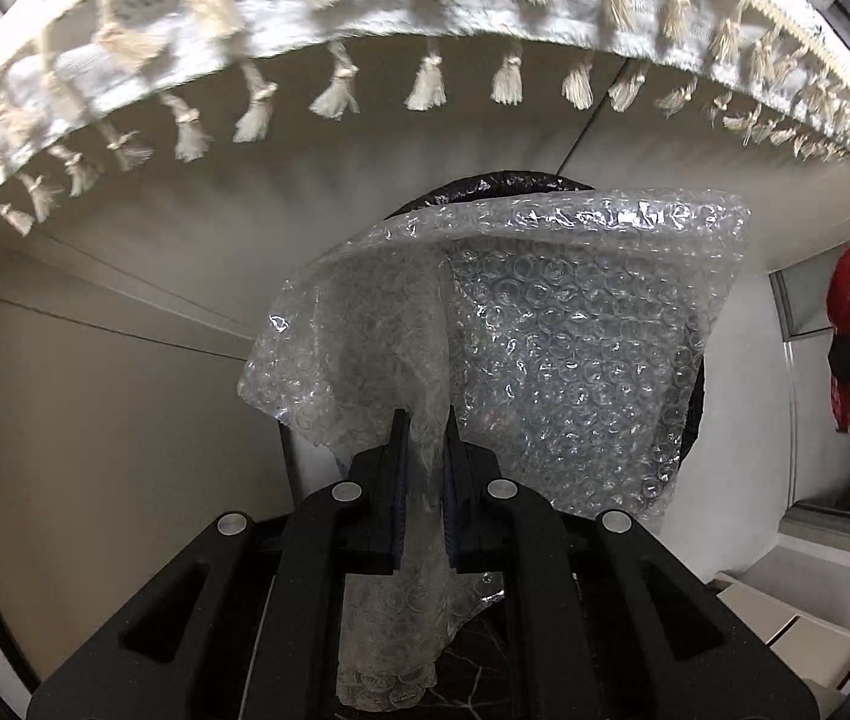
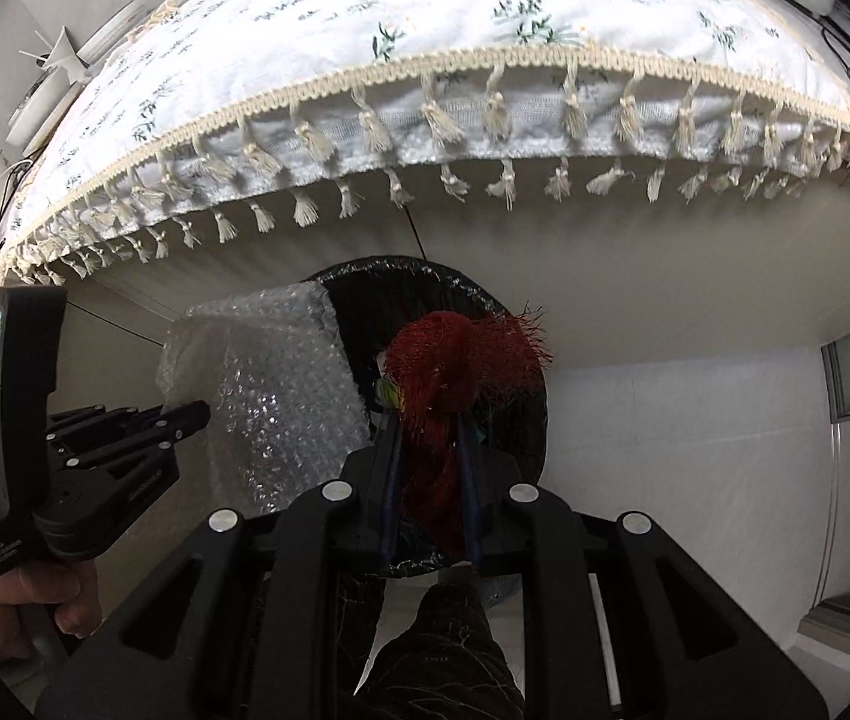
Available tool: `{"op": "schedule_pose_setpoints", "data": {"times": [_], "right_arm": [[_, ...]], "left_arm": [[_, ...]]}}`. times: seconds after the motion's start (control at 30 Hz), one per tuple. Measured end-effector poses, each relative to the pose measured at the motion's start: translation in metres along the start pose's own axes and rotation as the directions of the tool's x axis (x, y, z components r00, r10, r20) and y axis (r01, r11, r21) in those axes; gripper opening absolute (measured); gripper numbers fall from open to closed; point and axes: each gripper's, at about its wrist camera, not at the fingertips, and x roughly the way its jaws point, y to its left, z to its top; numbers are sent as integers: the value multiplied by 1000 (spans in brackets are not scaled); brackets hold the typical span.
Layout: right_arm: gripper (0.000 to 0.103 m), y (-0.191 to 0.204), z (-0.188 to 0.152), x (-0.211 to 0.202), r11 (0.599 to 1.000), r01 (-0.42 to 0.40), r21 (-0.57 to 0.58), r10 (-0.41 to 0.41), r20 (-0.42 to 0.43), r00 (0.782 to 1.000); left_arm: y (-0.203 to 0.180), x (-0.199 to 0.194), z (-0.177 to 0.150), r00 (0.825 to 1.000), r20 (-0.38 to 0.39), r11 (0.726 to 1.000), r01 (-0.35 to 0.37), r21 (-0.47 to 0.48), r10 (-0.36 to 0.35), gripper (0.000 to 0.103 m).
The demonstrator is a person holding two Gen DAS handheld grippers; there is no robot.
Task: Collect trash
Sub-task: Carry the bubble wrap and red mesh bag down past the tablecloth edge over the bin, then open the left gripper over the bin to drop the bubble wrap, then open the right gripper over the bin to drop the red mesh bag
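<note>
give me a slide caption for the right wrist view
Right gripper holds red mesh netting over a black-lined bin while left gripper brings bubble wrap.

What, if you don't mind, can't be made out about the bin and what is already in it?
- Bin interior: right wrist view, hidden by the red mesh and bubble wrap.
- Bin rim: left wrist view, only a dark arc shows past the wrap.
- Yellow-green item: too small to identify.
</note>
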Motion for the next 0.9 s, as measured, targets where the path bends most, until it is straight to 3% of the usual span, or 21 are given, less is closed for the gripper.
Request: {"op": "schedule_pose_setpoints", "data": {"times": [0.2, 0.4, 0.47, 0.6, 0.83, 0.9], "right_arm": [[16, -3, -3, 5, 1000, 11, 22, -11, -18, 1000], [16, -4, -6, 12, 999, 17, 27, -16, -40, 999], [16, -1, -6, 16, 999, 17, 30, -15, -44, 999], [17, 3, -5, 22, 1000, 17, 24, -15, -53, 998], [17, 15, 4, 36, 1000, 3, 11, -2, -69, 998], [17, 19, 6, 40, 1000, 0, 5, 1, -75, 997]], "left_arm": [[-10, 6, 3, 1000, 16, 999, 4, 50, -4, 9], [-15, 3, 7, 997, 66, 995, 36, 93, -42, 16], [-12, 0, 7, 996, 78, 995, 44, 89, -51, 29], [-7, -5, 6, 993, 102, 995, 54, 85, -62, 42], [12, -24, 7, 984, 168, 998, 57, 28, -61, 84], [21, -27, 4, 982, 180, 998, 57, 8, -57, 88]]}}
